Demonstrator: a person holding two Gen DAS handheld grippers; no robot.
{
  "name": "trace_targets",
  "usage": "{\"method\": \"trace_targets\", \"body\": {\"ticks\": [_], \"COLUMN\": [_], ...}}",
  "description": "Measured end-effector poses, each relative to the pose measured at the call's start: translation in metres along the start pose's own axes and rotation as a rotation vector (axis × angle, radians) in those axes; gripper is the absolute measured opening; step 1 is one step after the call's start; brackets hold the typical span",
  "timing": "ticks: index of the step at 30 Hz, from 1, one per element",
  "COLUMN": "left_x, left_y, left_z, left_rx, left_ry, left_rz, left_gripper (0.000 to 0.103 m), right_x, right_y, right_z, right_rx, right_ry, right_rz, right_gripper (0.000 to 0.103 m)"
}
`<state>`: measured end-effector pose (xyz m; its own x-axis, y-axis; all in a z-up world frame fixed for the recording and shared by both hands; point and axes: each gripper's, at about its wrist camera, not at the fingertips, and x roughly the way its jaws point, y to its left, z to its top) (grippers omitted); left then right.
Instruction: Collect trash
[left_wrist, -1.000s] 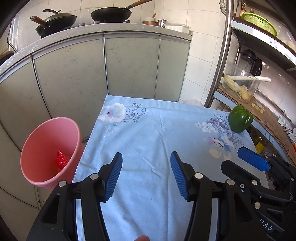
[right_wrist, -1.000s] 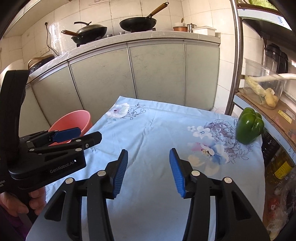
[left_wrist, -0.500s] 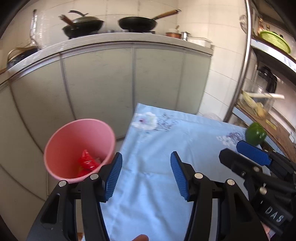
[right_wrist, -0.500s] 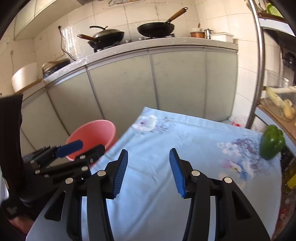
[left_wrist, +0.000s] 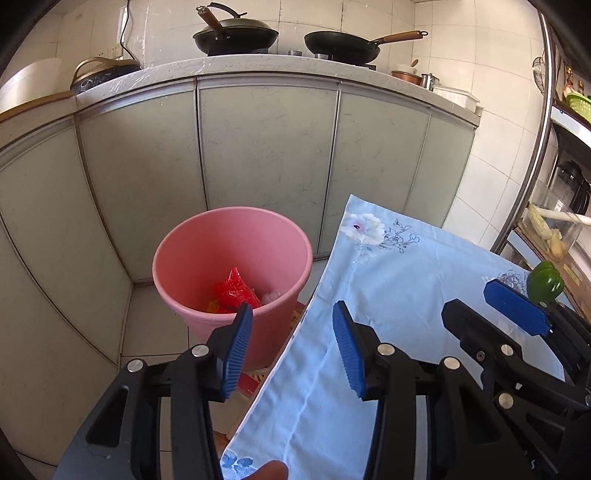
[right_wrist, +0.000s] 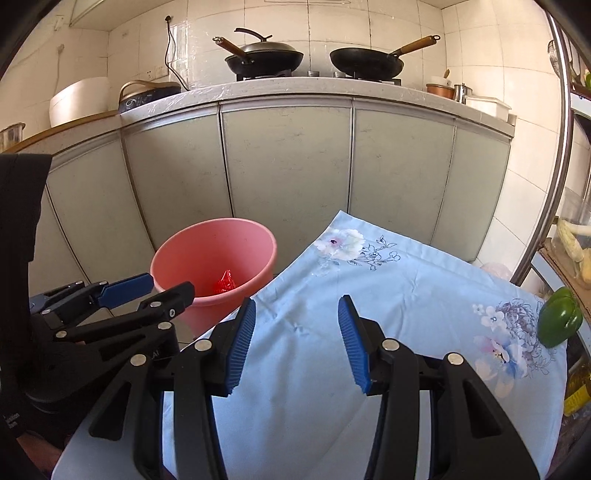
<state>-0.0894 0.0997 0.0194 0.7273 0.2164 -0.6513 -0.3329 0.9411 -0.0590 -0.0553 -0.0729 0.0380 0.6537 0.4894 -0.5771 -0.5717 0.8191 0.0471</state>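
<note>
Bucket (left_wrist: 232, 258) sits ahead-left of the left claw (left_wrist: 291, 350), nearer than the right claw (right_wrist: 295, 343); both gape wide, empty.

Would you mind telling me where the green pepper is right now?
The green pepper sits at the table's right edge on the blue floral cloth, beside the shelf rack, right of both grippers.

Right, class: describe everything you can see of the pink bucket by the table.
The pink bucket looks like smooth plastic, round, wider at its rolled rim than lower down. It stands upright on the tiled floor, between the grey cabinet doors and the blue floral tablecloth. Inside lie a crumpled red wrapper and other scraps. Neither gripper touches it.
</note>
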Motion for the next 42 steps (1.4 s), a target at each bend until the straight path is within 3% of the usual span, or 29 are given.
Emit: {"method": "trace_targets", "body": {"ticks": [11, 17, 42], "left_x": [-0.01, -0.009, -0.024], "left_y": [0.004, 0.008, 0.016], "left_z": [0.001, 0.0, -0.001], "left_rx": [-0.007, -0.022, -0.056], "left_ry": [-0.026, -0.016, -0.021], "left_rz": [0.006, 0.015, 0.027], "left_gripper": [0.044, 0.044, 0.044], "right_x": [-0.007, -0.004, -0.003], "right_y": [0.001, -0.003, -0.007], "right_z": [0.0, 0.0, 0.003], "right_rx": [-0.004, 0.041, 0.073], "right_ry": [-0.03, -0.022, -0.02], "right_rz": [0.004, 0.059, 0.047], "right_gripper": [0.047, 0.047, 0.047]}}
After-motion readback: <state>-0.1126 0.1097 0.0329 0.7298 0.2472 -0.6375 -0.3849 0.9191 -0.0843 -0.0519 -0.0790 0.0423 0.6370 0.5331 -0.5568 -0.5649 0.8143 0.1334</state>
